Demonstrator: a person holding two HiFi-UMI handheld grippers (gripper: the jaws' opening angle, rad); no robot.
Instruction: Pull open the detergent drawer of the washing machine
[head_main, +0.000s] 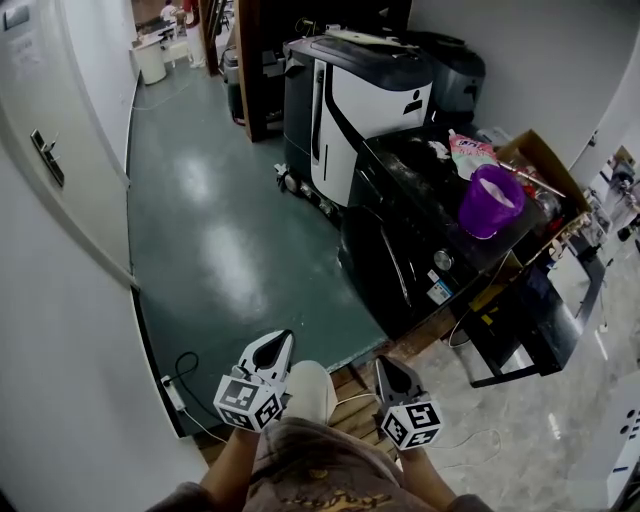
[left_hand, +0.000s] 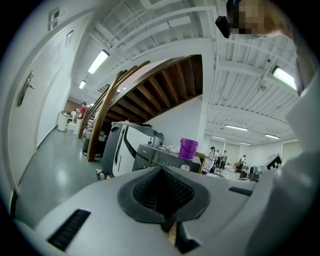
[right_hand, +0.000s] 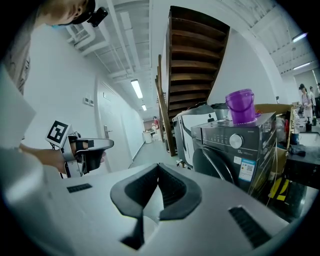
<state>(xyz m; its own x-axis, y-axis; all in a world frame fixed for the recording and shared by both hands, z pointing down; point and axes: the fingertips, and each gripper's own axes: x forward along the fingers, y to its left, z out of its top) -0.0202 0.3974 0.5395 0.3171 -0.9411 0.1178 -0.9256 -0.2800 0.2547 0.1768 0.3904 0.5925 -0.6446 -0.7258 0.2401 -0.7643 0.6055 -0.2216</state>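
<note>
The black front-loading washing machine (head_main: 400, 250) stands ahead to the right, well beyond both grippers. Its control panel with a round knob (right_hand: 235, 141) faces me in the right gripper view; the detergent drawer (right_hand: 202, 134) at the panel's left end sits flush. A purple bucket (head_main: 490, 200) stands on top of the machine. My left gripper (head_main: 272, 350) and right gripper (head_main: 388, 368) are held close to my body, side by side, both shut and empty. The left gripper (right_hand: 95, 150) also shows in the right gripper view.
A tall black-and-white machine (head_main: 350, 100) stands just behind the washer. A cardboard box (head_main: 540, 165) and a black frame (head_main: 530, 320) lie to its right. A white wall and door (head_main: 50, 150) run along the left. The green floor (head_main: 220, 250) lies between.
</note>
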